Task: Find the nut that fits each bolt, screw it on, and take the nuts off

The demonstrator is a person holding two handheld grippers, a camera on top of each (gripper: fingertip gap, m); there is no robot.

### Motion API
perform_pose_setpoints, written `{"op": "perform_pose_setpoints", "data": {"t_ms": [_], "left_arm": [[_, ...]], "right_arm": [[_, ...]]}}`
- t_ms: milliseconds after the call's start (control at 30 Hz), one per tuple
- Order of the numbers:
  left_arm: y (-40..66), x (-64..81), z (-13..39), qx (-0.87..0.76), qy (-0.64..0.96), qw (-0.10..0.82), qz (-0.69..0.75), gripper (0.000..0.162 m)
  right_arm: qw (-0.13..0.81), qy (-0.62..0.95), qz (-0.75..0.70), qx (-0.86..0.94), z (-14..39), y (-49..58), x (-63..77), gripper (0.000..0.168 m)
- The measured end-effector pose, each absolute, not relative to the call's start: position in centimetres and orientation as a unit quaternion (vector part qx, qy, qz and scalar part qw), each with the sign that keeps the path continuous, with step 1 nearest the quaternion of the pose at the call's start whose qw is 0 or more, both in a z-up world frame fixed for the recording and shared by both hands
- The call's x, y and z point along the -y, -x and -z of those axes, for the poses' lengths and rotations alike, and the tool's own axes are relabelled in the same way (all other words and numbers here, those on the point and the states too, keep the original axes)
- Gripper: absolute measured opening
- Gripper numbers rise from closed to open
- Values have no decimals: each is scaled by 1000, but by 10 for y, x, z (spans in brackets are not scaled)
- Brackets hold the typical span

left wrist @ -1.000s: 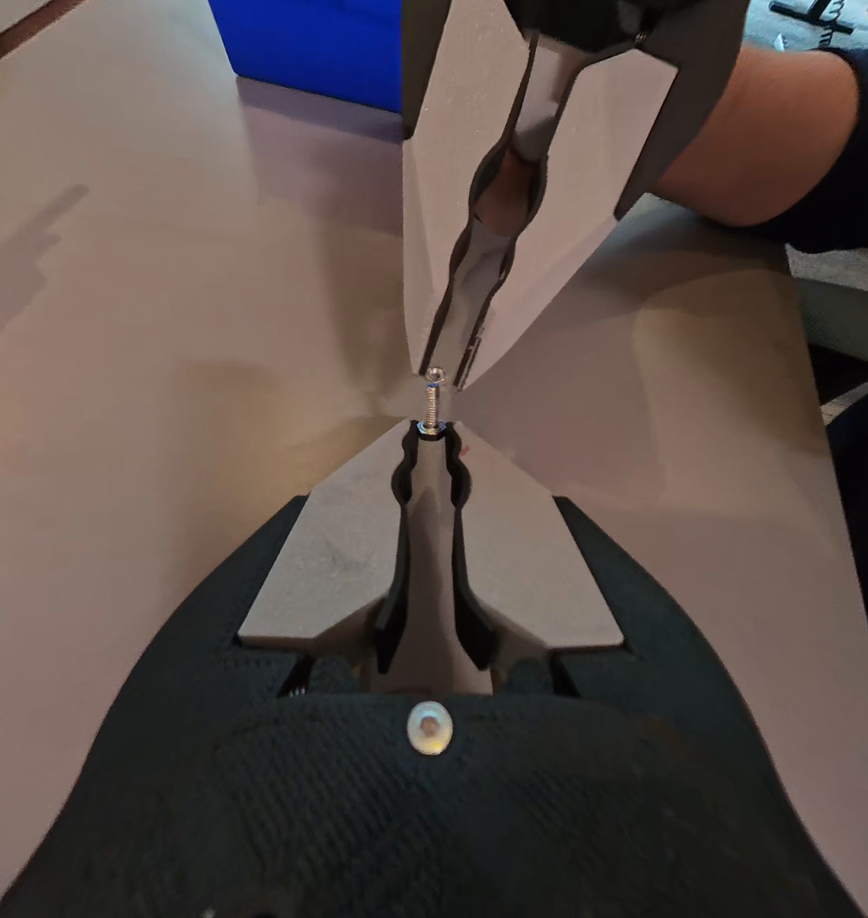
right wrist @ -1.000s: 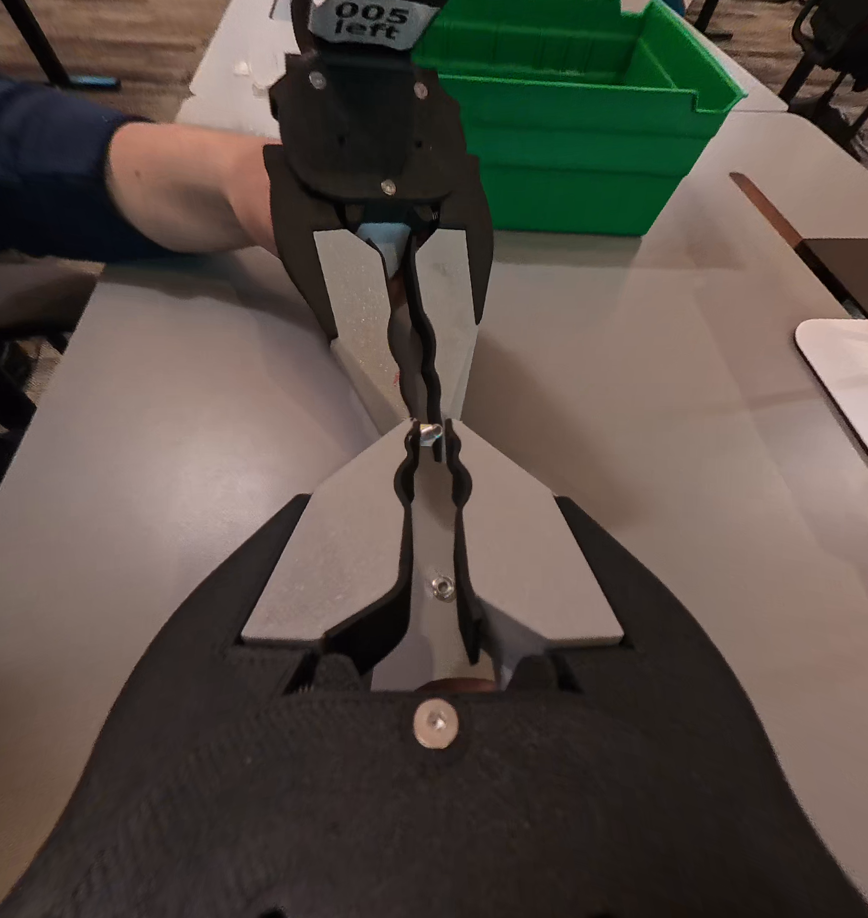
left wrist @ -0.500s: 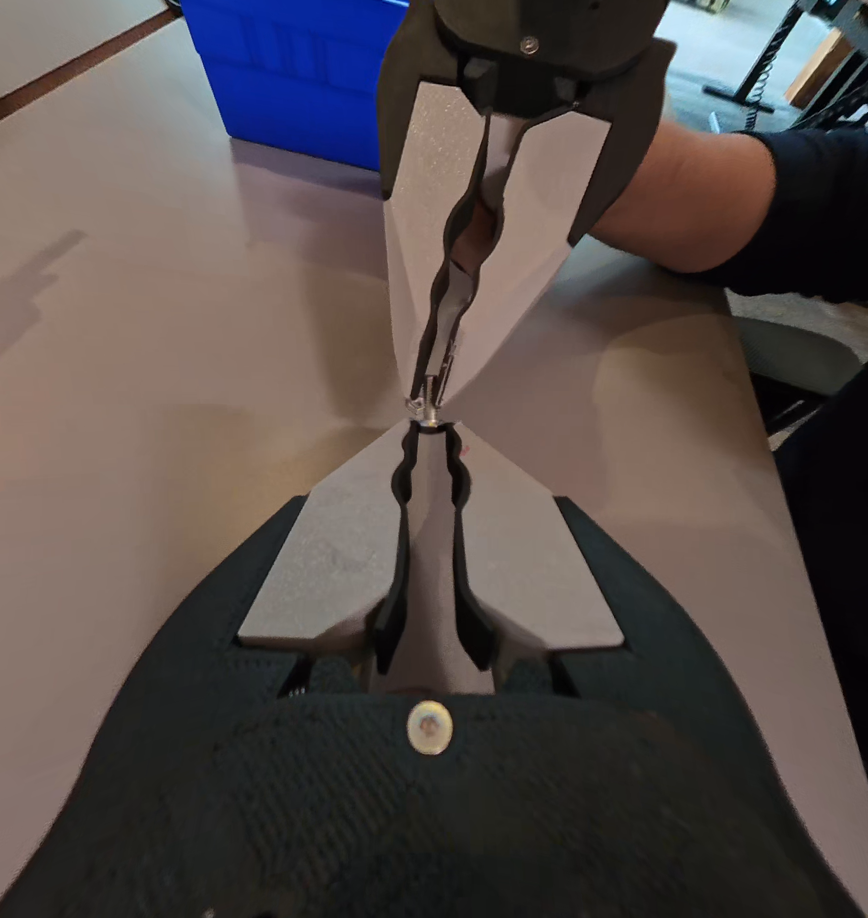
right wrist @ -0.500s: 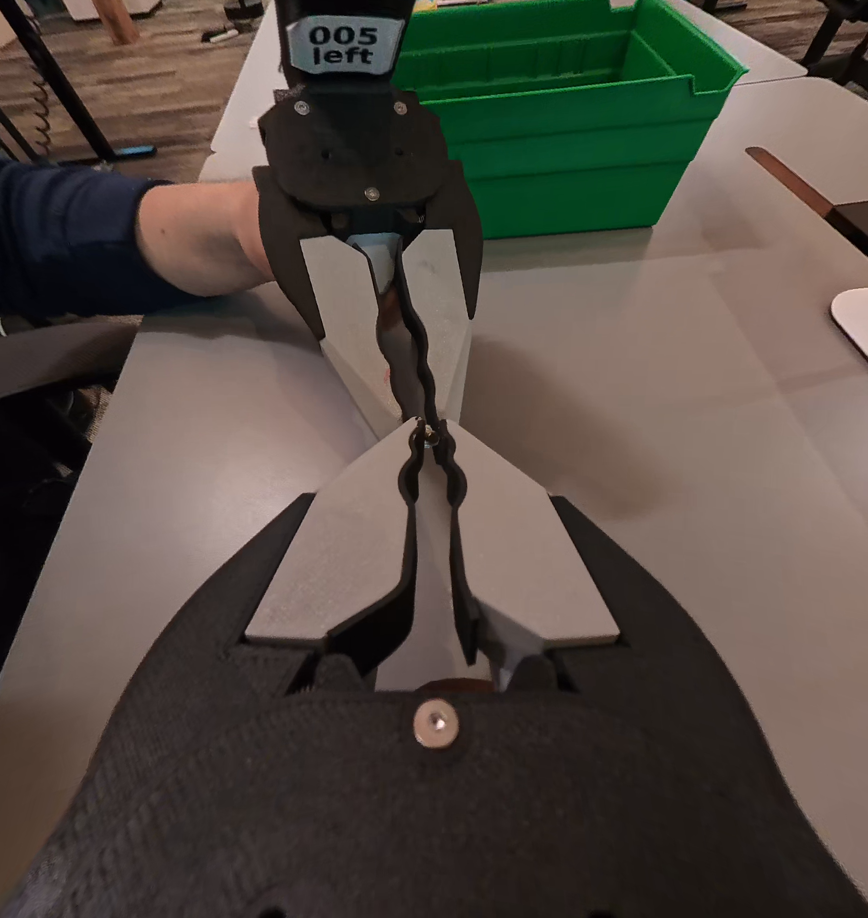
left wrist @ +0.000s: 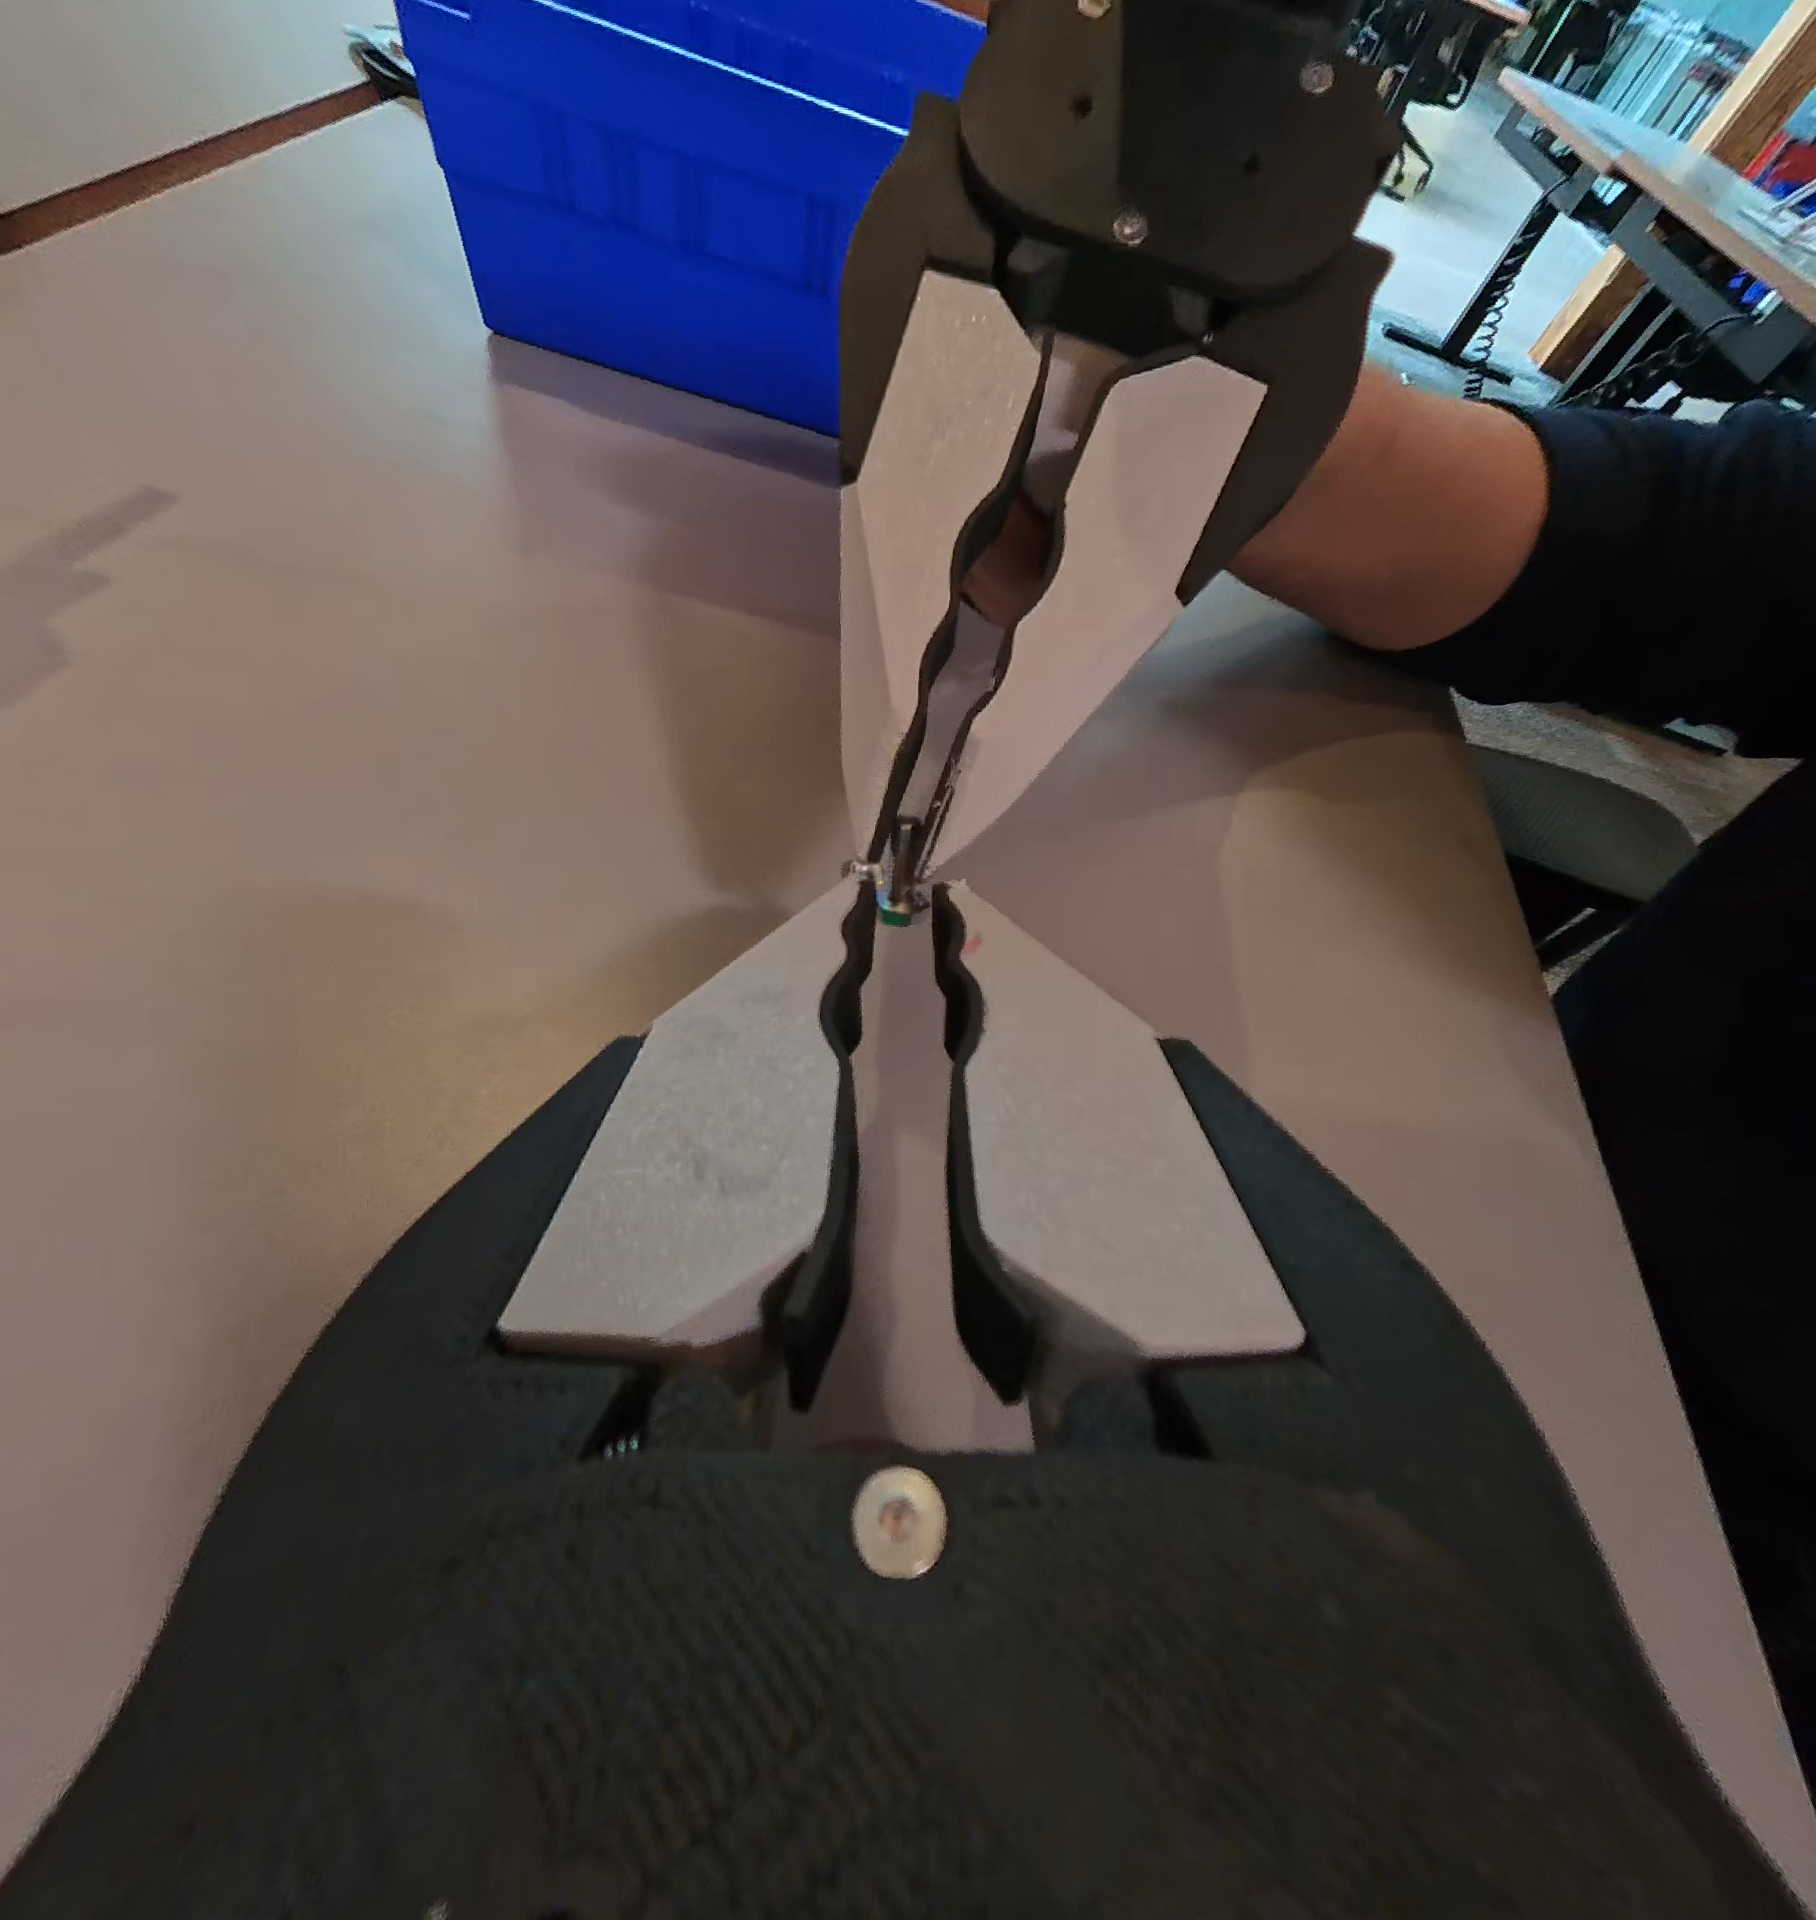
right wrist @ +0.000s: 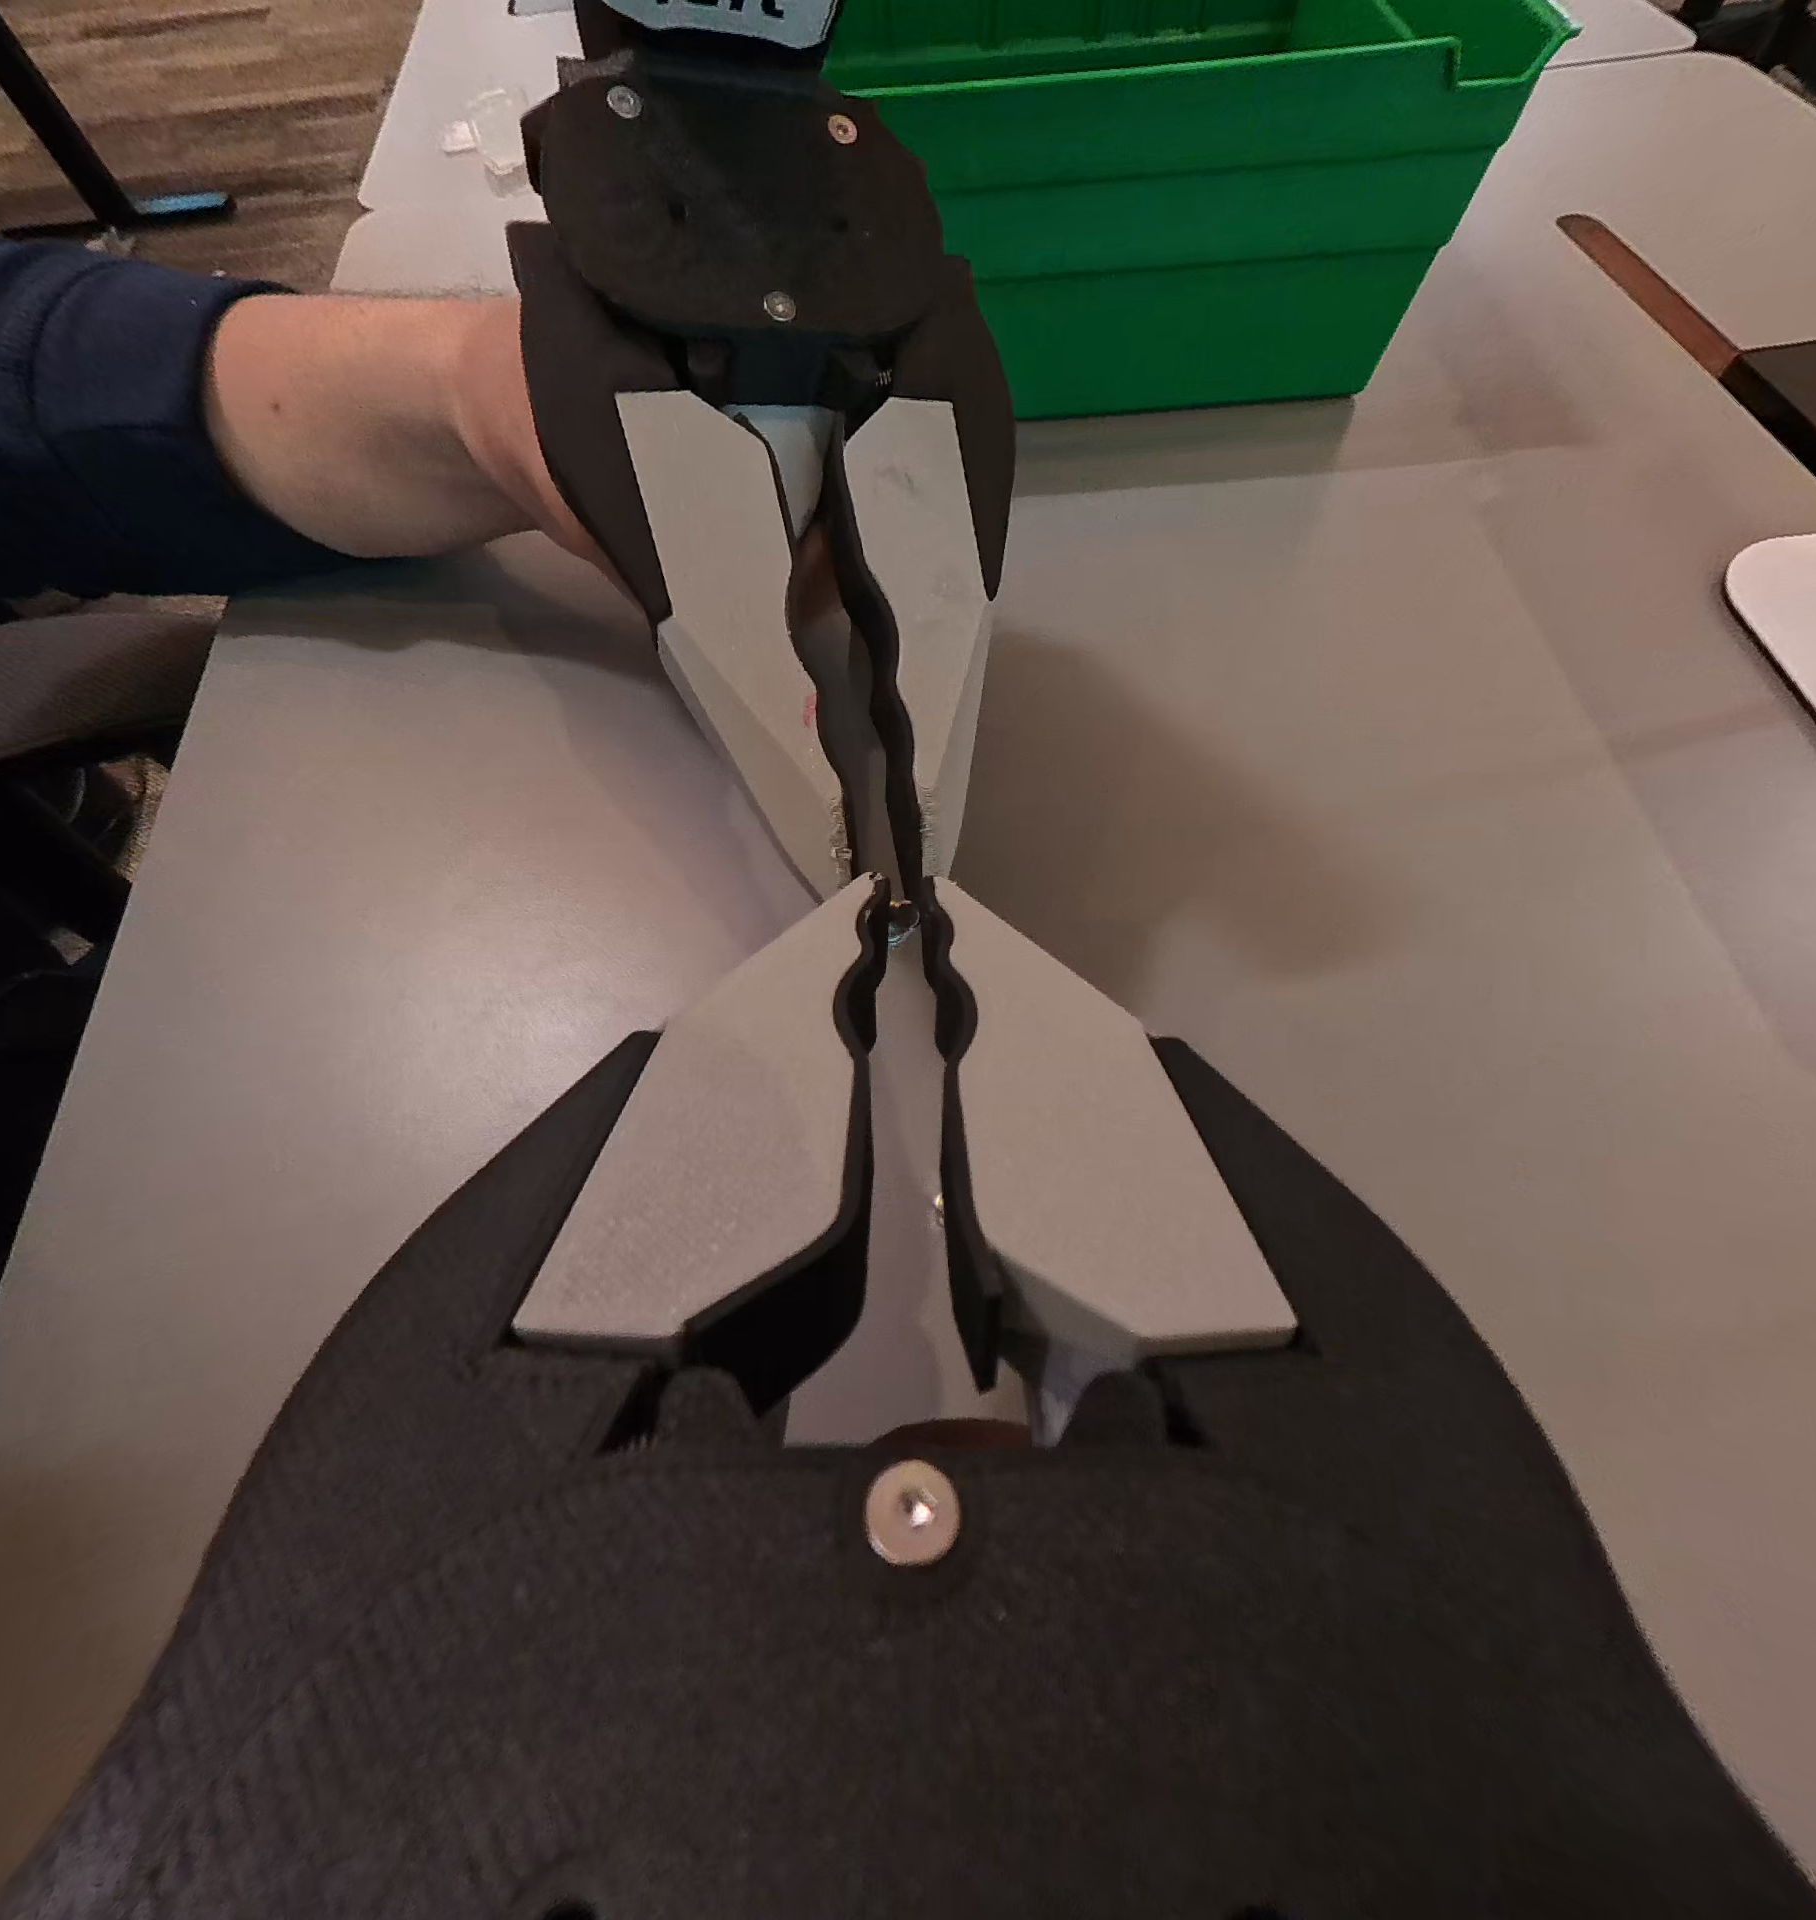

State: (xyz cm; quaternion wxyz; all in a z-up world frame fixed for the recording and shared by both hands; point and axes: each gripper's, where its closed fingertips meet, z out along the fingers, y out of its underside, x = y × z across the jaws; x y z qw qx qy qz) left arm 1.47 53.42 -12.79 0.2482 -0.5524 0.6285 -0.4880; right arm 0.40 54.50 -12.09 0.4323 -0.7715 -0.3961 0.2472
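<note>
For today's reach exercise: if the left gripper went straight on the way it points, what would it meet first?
The left gripper would almost at once meet the right gripper, tip to tip, with the small bolt between them. Depth is unclear, but they look nearly touching.

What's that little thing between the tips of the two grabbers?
A small bolt with a nut, bridging the left gripper and right gripper tip to tip; both wrist views show it.

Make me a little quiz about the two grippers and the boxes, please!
1. True or false: the left gripper and the right gripper meet tip to tip, holding the nut and the bolt.
2. In the right wrist view, the bin behind the left gripper is: A red, B green, C yellow?
3. Fill in: the tub in the left wrist view is ____.
Key: 1 true; 2 B; 3 blue.
</note>
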Motion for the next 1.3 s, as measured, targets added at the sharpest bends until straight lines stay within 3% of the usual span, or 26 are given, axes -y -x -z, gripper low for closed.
{"op": "perform_pose_setpoints", "data": {"t_ms": [500,1300], "left_arm": [[-17,-537,107,-560,553,229,573,8],[-22,-552,94,-504,554,265,607,17]], "right_arm": [[457,760,-343,310,98,-4,-552,2],[487,751,-377,240,83,-5,-562,2]]}}
